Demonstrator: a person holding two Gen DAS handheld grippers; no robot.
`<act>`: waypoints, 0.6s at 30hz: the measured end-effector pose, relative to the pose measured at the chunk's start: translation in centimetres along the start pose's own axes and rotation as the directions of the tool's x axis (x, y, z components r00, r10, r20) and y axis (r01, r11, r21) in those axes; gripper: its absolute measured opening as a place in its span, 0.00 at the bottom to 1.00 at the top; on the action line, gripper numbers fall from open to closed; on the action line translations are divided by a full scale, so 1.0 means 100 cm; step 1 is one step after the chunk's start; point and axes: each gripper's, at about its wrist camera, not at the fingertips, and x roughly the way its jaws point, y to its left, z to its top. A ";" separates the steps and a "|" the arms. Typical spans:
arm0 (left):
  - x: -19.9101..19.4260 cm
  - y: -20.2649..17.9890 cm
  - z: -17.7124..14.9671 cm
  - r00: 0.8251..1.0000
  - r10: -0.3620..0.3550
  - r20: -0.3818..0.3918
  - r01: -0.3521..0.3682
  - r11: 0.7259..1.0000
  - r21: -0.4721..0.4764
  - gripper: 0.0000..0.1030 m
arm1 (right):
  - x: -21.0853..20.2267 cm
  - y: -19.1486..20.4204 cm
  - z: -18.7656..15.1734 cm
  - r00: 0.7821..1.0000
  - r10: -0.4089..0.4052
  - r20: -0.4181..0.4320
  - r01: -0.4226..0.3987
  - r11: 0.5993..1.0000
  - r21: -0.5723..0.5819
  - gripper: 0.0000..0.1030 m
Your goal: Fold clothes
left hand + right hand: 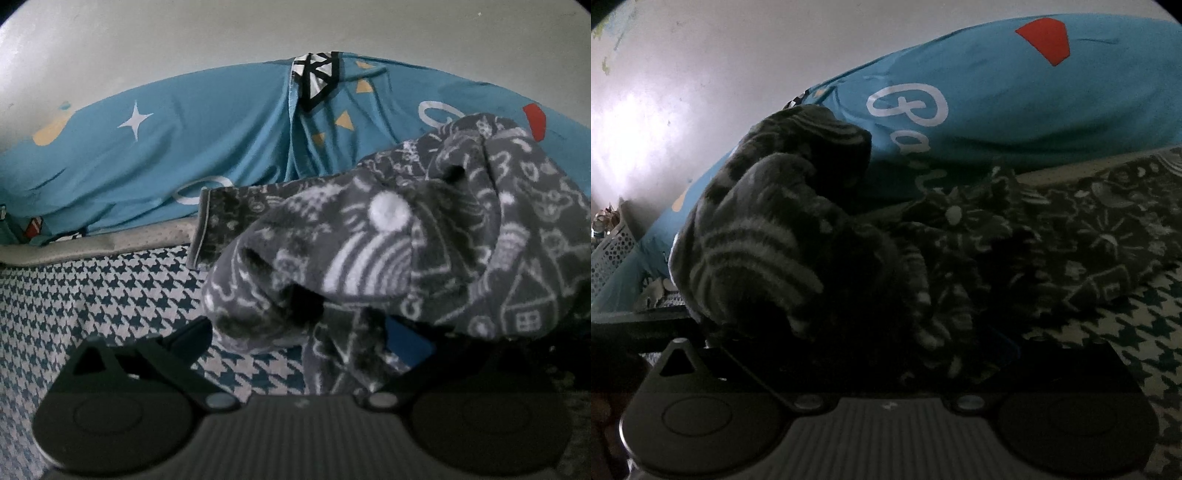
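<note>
A grey fleece garment [388,251] with white doodle prints is bunched up and lifted over a houndstooth bed sheet [110,295]. My left gripper [306,332] is shut on a fold of it; its fingertips are buried in the cloth, and a blue pad [406,343] peeks out at the right. In the right wrist view the same garment [775,240] is heaped right in front of the camera, with the rest trailing flat across the bed [1089,229] to the right. My right gripper [886,350] is shut on the bunched cloth, its fingers hidden in dark folds.
A blue patterned quilt [147,158] is piled along the back of the bed against a pale wall [258,29]. A black-and-white cloth [316,77] pokes out at its top. A perforated basket [613,251] stands far left in the right wrist view.
</note>
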 end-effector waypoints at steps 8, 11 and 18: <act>-0.004 0.002 0.000 0.999 0.051 -0.016 -0.050 0.999 0.008 1.00 | 0.000 0.013 0.000 1.000 0.028 0.010 -0.028 1.000 -0.009 0.92; -0.006 0.005 0.001 0.997 0.069 -0.017 -0.069 0.998 0.001 1.00 | 0.000 0.022 0.001 0.999 0.048 0.012 -0.048 0.998 -0.031 0.84; -0.008 0.015 0.001 0.995 0.097 -0.021 -0.097 0.995 -0.018 1.00 | 0.002 0.036 -0.002 0.997 0.075 0.014 -0.074 0.995 -0.065 0.76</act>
